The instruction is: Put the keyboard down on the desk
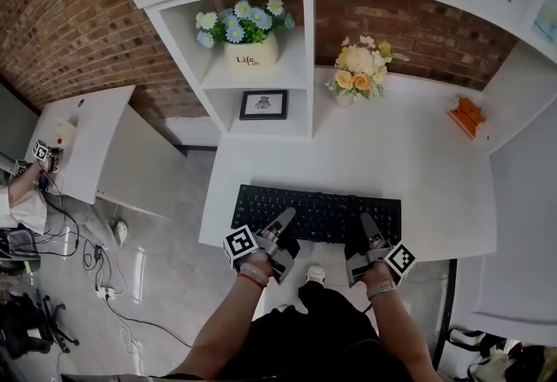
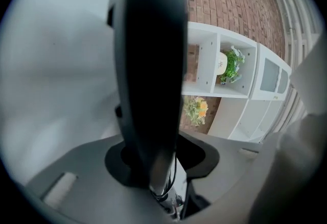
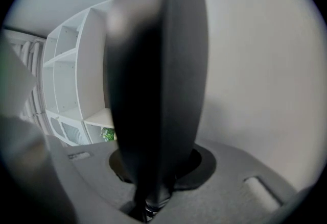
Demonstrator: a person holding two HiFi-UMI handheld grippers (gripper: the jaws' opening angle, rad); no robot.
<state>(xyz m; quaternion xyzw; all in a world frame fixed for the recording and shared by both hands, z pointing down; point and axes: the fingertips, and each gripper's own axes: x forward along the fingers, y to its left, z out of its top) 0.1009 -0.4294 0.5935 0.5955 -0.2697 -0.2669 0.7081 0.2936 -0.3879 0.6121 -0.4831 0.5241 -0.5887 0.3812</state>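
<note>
The black keyboard point(image 1: 318, 213) lies flat along the front edge of the white desk point(image 1: 409, 154). My left gripper point(image 1: 285, 222) reaches over the keyboard's near left edge and my right gripper point(image 1: 367, 228) over its near right edge, each with a grey finger above the keys. The right finger rests on the keys, clamping the edge. Whether the left pads press on the keyboard does not show. In both gripper views a dark blurred shape point(image 2: 150, 65) point(image 3: 156, 80) fills the middle, so jaws and keyboard cannot be told apart there.
Behind the keyboard stand a vase of yellow flowers point(image 1: 359, 71) and an orange object point(image 1: 468, 115). A white shelf unit holds a pot of blue flowers point(image 1: 248, 45) and a framed picture point(image 1: 263, 104). A second white table point(image 1: 83, 141) and floor cables point(image 1: 96, 267) lie left.
</note>
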